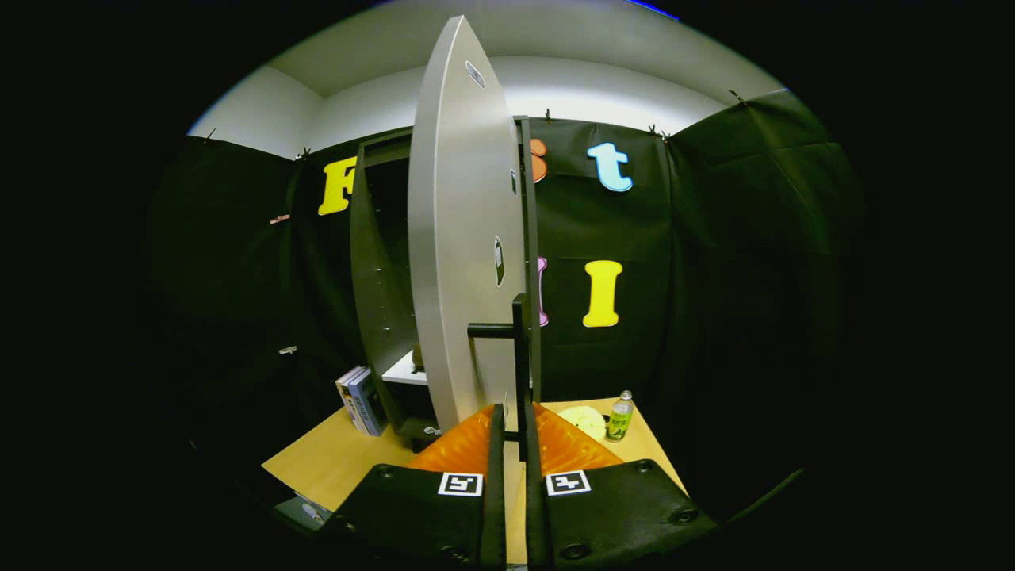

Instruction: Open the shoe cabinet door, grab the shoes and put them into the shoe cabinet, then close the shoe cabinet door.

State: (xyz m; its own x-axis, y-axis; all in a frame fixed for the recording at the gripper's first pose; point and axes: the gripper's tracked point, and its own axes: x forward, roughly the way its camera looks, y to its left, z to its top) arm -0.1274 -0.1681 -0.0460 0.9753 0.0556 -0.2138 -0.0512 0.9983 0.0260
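Note:
The grey shoe cabinet door (464, 238) stands swung open, seen nearly edge-on just ahead of me. Its black vertical handle (519, 349) runs down between my two orange fingers (460, 448). My gripper (514, 436) is shut on the handle, with both fingers closed against it. Left of the door the dark cabinet (381, 262) shows its open inside, with a white shelf (404, 371). A small brown thing (416, 357) lies on that shelf, mostly hidden by the door; I cannot tell what it is.
The cabinet stands on a wooden table (333, 464). A few books (361, 400) lean against the cabinet's left side. Right of the door, a green bottle (619, 416) and a pale yellow round object (583, 420) sit near the table's far right corner.

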